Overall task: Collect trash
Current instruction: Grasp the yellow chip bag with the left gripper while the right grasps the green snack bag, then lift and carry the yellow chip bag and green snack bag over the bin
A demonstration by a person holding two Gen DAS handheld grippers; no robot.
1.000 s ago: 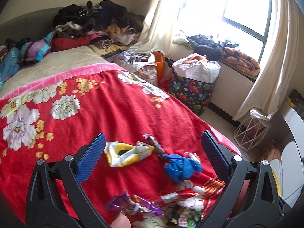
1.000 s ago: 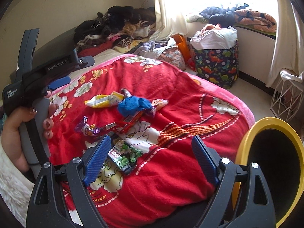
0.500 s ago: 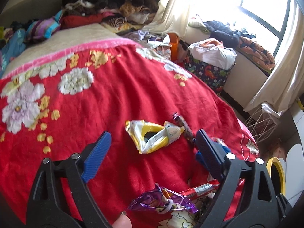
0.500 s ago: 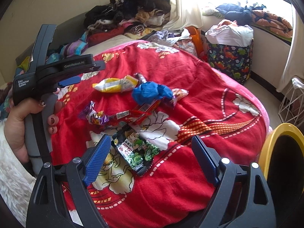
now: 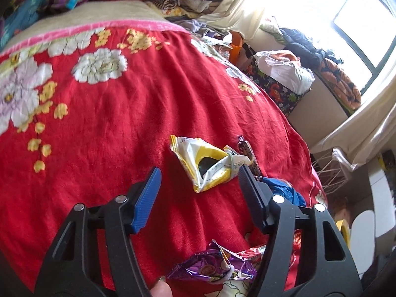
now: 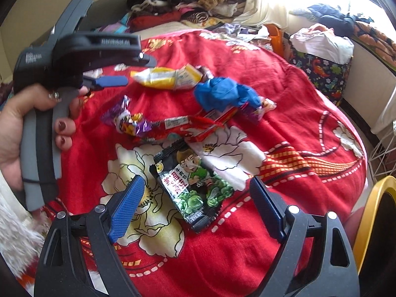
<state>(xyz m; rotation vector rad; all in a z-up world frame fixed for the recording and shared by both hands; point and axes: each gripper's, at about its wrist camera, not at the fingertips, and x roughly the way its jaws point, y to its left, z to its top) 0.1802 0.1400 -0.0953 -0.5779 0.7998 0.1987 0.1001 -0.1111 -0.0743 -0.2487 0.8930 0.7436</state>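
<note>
item: bed scene, trash on a red floral blanket (image 6: pixel 284 79). writing: chinese characters are printed on a black and green snack packet (image 6: pixel 191 185), with a cartoon boy in a green shirt; lettering on the housing of the left gripper (image 5: pixel 199 175), as seen from the right wrist view, is blurred and only partly legible. a red wrapper (image 6: pixel 188 125) carries a white label too small to be read. other trash: a yellow and white wrapper (image 5: pixel 210 164) lies just ahead of the left gripper's blue pads, framed by them but not touched; the jaws are closing, with bare blanket between them. a purple foil wrapper (image 5: pixel 215 268) lies under that gripper, and a crumpled blue piece (image 6: pixel 222 95) beside the yellow wrapper. the right gripper (image 6: pixel 195 204) is spread wide, the black and green packet lying between its pads, untouched. a left hand (image 6: pixel 14 126) grips the grey handle. edges and room: the trash is gathered near the bed's foot corner; wide bare blanket is left toward the pillow end; a yellow-rimmed bin (image 6: pixel 371 222) stands just off the edge at lower right; a dinosaur-print bag (image 6: pixel 321 74) and wire basket stand on the floor by the window. change: compared with a second earlier, both grippers are lower and closer to the trash, and the left jaws are narrower.
</note>
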